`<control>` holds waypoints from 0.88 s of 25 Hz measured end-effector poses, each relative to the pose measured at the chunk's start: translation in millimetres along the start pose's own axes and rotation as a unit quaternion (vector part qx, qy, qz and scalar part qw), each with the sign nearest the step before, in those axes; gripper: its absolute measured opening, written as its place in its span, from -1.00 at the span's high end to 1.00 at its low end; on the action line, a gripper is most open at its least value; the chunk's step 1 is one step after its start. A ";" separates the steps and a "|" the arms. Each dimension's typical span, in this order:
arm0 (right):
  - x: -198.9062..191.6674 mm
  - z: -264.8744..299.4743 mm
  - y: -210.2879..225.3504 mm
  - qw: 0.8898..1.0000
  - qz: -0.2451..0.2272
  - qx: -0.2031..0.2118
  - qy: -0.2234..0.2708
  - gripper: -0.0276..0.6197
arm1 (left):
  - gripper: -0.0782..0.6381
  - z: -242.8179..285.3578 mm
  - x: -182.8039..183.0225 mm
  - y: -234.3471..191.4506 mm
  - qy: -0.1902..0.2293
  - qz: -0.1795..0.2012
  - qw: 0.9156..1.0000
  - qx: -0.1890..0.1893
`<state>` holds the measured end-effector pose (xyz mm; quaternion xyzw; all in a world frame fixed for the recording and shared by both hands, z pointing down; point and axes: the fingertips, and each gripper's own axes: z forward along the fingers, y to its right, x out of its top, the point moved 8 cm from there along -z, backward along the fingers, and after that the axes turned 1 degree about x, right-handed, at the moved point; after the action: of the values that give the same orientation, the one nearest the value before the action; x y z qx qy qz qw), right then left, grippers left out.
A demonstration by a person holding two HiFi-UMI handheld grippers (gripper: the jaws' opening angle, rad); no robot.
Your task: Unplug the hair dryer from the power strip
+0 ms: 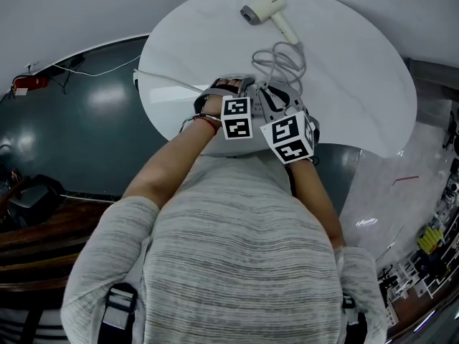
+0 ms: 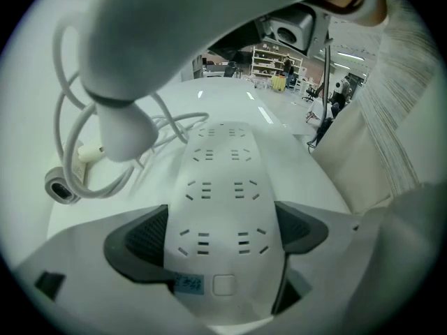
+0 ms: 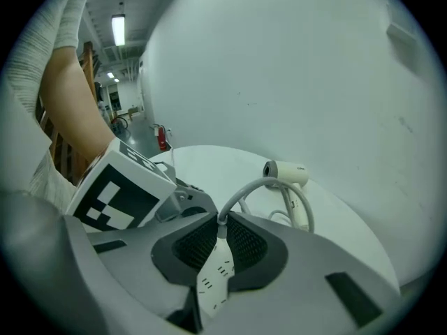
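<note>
- Seemingly the plug (image 2: 126, 139) hung just above the power strip (image 2: 220, 187), clear of its sockets, pinched between the closed fingers (image 3: 248, 246) of the right gripper (image 3: 220, 239).
- A straight lift without twisting would suit, and the cord (image 3: 258, 185) needed slack.
- The left gripper (image 2: 223, 239) clamped the power strip's near end on the tabletop (image 1: 358, 84).
- The hair dryer (image 1: 269, 9) lay well apart, near the far edge.

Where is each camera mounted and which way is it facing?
Left gripper view: on the left gripper, along jaws clamping the power strip; striped shirt at right.
Right gripper view: on the right gripper, along jaws pinching the plug; left forearm shows.
Head view: on the head, steeply down at the table; torso, forearms, both grippers.
All three show the hair dryer.
</note>
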<state>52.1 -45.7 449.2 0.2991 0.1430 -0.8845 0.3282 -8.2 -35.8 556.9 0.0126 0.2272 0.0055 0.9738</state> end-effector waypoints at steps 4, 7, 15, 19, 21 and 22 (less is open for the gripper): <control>-10.1 3.8 16.3 1.000 0.004 -0.014 -0.015 0.74 | -0.52 0.1 0.3 -0.4 0.000 0.000 1.000 0.001; -19.1 16.1 24.4 0.999 -0.001 -0.018 -0.031 0.74 | -0.52 0.2 0.3 -0.9 0.005 0.002 1.000 0.002; -32.4 40.0 24.8 0.999 -0.010 -0.013 -0.048 0.74 | -0.52 -20.9 -9.8 -2.0 0.070 -0.025 0.997 0.022; -36.5 45.3 23.5 0.999 -0.003 -0.007 -0.050 0.73 | -0.52 -48.3 -16.7 -2.1 0.121 -0.058 0.990 0.051; -37.4 47.1 23.3 0.999 0.003 -0.003 -0.049 0.74 | -0.51 -63.5 -19.2 -1.4 0.153 -0.083 0.983 0.065; -37.4 47.8 23.1 0.999 0.006 -0.001 -0.049 0.73 | -0.51 -71.3 -20.4 -0.9 0.171 -0.099 0.978 0.071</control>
<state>69.4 -65.8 508.6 0.2564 0.1260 -0.8958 0.3406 -58.1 -35.4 502.0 0.0583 0.3906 -0.1050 0.9127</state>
